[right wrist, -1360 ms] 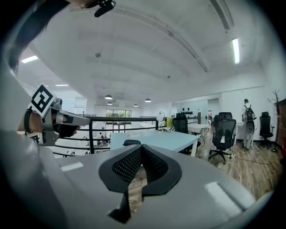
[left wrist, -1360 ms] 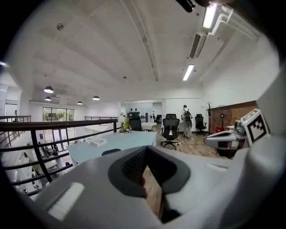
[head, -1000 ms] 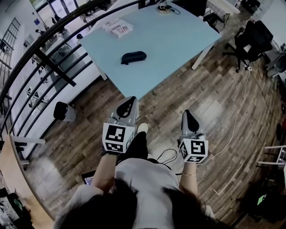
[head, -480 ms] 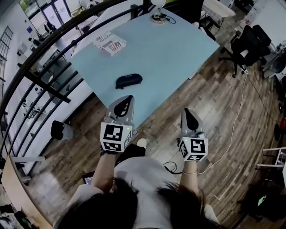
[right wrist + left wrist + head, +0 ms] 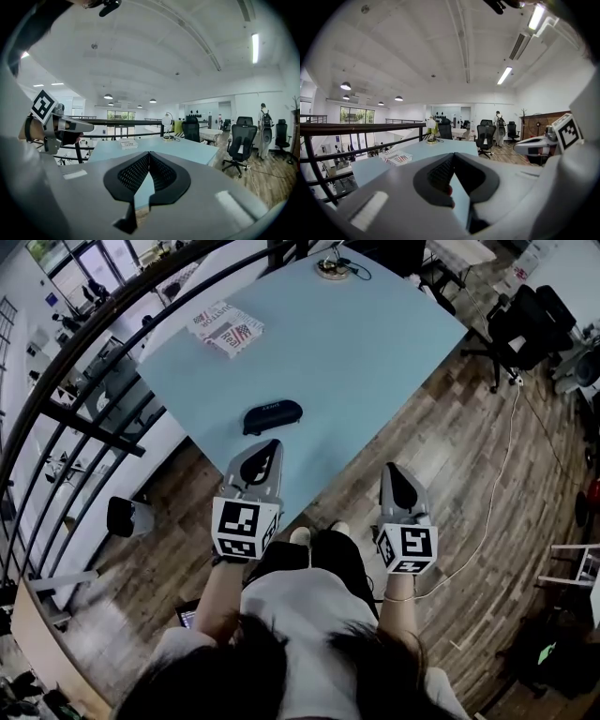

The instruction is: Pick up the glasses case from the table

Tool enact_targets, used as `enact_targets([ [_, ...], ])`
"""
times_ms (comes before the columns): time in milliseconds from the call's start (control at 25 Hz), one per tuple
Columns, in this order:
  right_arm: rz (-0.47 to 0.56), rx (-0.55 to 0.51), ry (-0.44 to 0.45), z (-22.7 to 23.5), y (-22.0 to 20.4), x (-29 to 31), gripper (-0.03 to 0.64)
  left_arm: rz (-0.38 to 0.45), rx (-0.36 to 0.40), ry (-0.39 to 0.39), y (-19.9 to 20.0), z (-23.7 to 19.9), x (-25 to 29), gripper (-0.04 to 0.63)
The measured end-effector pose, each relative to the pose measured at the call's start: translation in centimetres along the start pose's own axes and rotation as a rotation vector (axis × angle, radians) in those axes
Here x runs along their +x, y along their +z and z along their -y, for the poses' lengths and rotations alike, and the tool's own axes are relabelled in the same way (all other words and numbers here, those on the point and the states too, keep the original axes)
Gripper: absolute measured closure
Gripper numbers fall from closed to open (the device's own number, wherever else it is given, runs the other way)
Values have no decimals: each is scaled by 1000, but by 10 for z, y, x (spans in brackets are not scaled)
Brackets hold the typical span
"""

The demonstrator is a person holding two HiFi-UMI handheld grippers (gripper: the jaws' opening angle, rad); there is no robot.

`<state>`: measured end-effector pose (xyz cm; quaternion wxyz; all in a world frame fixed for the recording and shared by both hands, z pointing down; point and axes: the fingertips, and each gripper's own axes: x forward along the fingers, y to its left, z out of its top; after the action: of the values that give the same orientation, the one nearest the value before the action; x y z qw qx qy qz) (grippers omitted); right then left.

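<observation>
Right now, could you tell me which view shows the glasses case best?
The head view: the case lies whole on the table. Both gripper views show the table but not the case.

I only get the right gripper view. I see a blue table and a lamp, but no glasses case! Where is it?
Observer: In the head view the case lies on the table, near its close corner, right in front of the left gripper.
Operator: Is that gripper touching it?
Observer: No. From above, its tip stops just short of the case.
Operator: Are its fingers open, ready to grab?
Observer: No. The left gripper view shows its fingers shut, with nothing between them.
</observation>
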<state>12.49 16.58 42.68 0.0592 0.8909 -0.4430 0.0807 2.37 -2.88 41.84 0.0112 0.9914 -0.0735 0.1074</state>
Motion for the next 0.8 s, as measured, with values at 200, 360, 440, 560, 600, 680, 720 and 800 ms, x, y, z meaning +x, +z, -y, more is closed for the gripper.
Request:
enact_targets([
  [200, 8, 11, 66, -1, 4, 34, 611, -10, -19, 57, -4, -24, 11, 538],
  [360, 18, 5, 153, 0, 12, 72, 533, -4, -35, 128, -3, -43, 25, 538],
  [440, 21, -2, 205, -3, 16, 95, 511, 0, -45, 172, -2, -55, 31, 538],
  [560, 23, -18, 293, -8, 25, 131, 485, 6, -64, 246, 1, -73, 39, 538],
  [600, 20, -21, 325, -11, 28, 143, 474, 6, -72, 273, 2, -80, 41, 538],
  [680, 13, -30, 387, -17, 33, 167, 460, 5, -86, 331, 4, -93, 44, 538],
  [720, 11, -37, 417, -20, 36, 179, 453, 6, -94, 359, 5, -99, 46, 538],
  [800, 7, -51, 478, -26, 42, 202, 449, 8, -109, 418, 7, -111, 48, 538],
])
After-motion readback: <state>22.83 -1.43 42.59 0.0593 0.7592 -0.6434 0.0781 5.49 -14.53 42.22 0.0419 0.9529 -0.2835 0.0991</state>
